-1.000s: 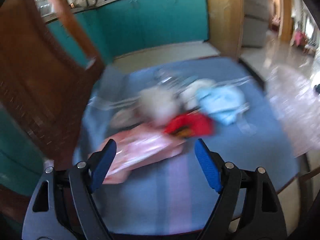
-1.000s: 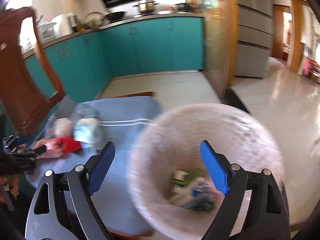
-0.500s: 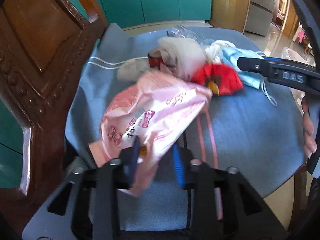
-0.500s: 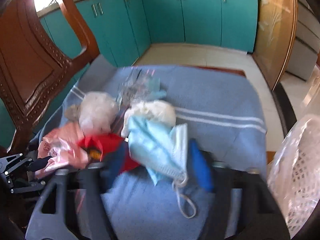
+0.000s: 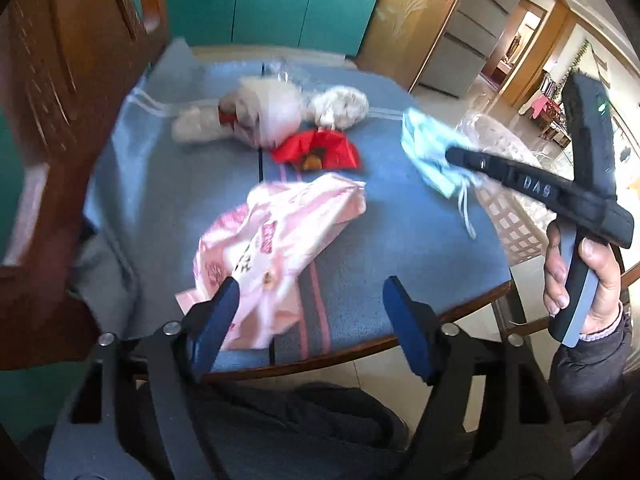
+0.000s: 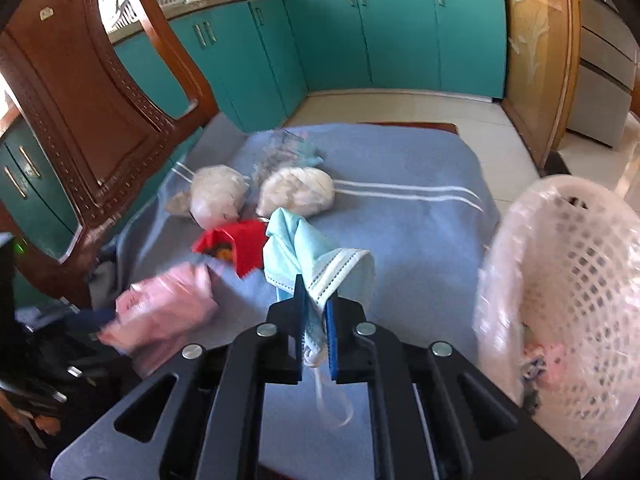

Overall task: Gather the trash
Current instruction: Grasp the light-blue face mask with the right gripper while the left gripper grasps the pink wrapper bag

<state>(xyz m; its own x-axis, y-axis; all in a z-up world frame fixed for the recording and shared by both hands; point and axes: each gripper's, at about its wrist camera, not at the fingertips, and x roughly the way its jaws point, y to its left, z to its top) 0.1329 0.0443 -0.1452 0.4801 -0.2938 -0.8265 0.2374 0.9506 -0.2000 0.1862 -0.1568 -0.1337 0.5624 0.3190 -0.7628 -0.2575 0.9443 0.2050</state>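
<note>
Right gripper (image 6: 314,312): jaws pressed together on a light blue face mask (image 6: 316,258), pinched at its lower folds; the mask bunches up ahead of the fingertips and an ear loop dangles below them. In the left wrist view the same gripper (image 5: 454,155) shows side-on, mask (image 5: 430,152) at its tip, raised off the cloth. Left gripper (image 5: 310,294): jaws spread wide, holding nothing; its left fingertip overlaps the near edge of a pink plastic wrapper (image 5: 276,240), contact cannot be judged. Wrapper lies just ahead of the left gripper on the blue cloth (image 5: 400,236) covering the table. Farther ahead: red wrapper (image 5: 318,151), then a crumpled white bag (image 5: 268,110) and a white paper wad (image 5: 342,106) side by side, with clear plastic behind them, blurred. White lattice basket (image 6: 560,280) stands off to the right of the right gripper, beside the table edge, some items inside. Wooden chair back (image 6: 80,100) to the left of both tools.
</note>
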